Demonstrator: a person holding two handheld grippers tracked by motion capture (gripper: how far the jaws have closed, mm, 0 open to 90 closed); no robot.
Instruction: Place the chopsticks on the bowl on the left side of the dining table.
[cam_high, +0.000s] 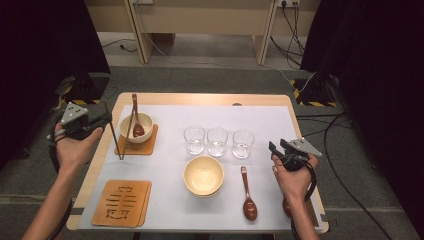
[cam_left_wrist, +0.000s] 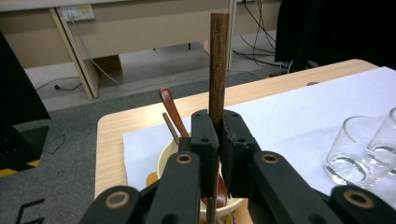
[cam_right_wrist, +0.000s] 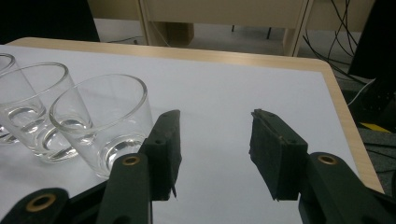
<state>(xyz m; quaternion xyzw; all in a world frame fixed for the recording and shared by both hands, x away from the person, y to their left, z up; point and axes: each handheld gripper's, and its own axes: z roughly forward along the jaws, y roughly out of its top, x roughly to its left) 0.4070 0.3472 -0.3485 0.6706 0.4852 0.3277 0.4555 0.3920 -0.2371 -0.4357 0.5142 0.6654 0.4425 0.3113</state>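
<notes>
My left gripper (cam_left_wrist: 215, 154) is squeezed tight on a thin brown chopstick (cam_left_wrist: 217, 70). The stick stands straight up between the jaws and pokes out above them and below them. From above, my left gripper (cam_high: 97, 120) sits at the left edge of the table (cam_high: 200, 98), and the chopstick (cam_high: 116, 142) hangs down from it onto the edge of a mat.

Just past my left gripper is a cream bowl (cam_left_wrist: 163, 158). A brown spoon (cam_left_wrist: 170, 109) leans in it, and so does another thin stick (cam_left_wrist: 170, 127). The bowl (cam_high: 145, 122) sits on a small brown mat (cam_high: 150, 145).

My right gripper (cam_right_wrist: 212, 149) has its jaws wide apart. Nothing is between them, just the white cloth (cam_right_wrist: 233, 93). Close by on its left side stand clear glasses (cam_right_wrist: 100, 121) in a row. They are beside it, not touching.

From above, my right gripper (cam_high: 282, 150) is near the right edge of the table. Another spoon (cam_high: 248, 195) and a second cream bowl (cam_high: 203, 175) lie beside it, near the middle of the cloth. A brown mat with cut-out lines (cam_high: 122, 202) lies well apart, at the near left corner.
</notes>
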